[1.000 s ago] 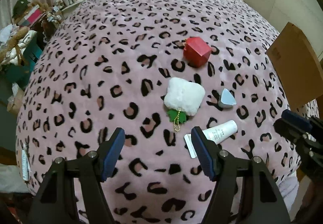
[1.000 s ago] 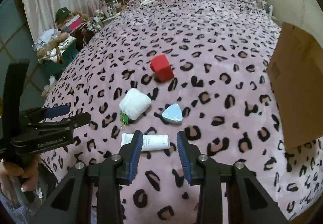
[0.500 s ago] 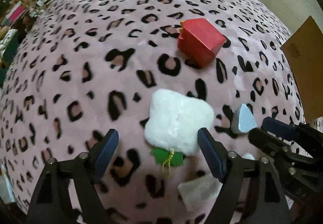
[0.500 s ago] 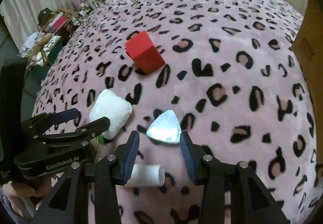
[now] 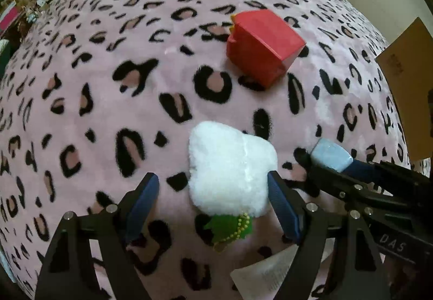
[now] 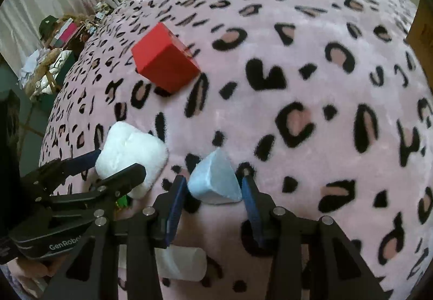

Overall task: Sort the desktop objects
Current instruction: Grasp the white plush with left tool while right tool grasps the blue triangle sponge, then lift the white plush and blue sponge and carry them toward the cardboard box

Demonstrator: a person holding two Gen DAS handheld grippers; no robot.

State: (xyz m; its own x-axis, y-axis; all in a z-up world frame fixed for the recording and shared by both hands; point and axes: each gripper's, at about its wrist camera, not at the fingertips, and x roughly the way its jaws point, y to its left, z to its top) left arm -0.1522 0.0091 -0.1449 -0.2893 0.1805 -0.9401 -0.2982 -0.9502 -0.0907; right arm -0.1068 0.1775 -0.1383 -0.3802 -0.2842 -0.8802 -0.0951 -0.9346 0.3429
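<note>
Both grippers have descended toward the pink leopard-print bed cover (image 5: 113,61) since a second ago — each now straddles its own target, so two pickups appear imminent.

The left gripper (image 5: 213,205) has its jaws wide, just opened further; the white fluffy plush pouch with a green tag (image 5: 230,170) lies between them, the right pad beside its edge, not clamped.

The right gripper (image 6: 213,191) has its jaws moderately apart, recently widened, flanking the pale-blue triangular wedge (image 6: 216,181) — contact cannot be confirmed.

The red cube-shaped box (image 5: 262,45) rests further up the bed, untouched.
</note>
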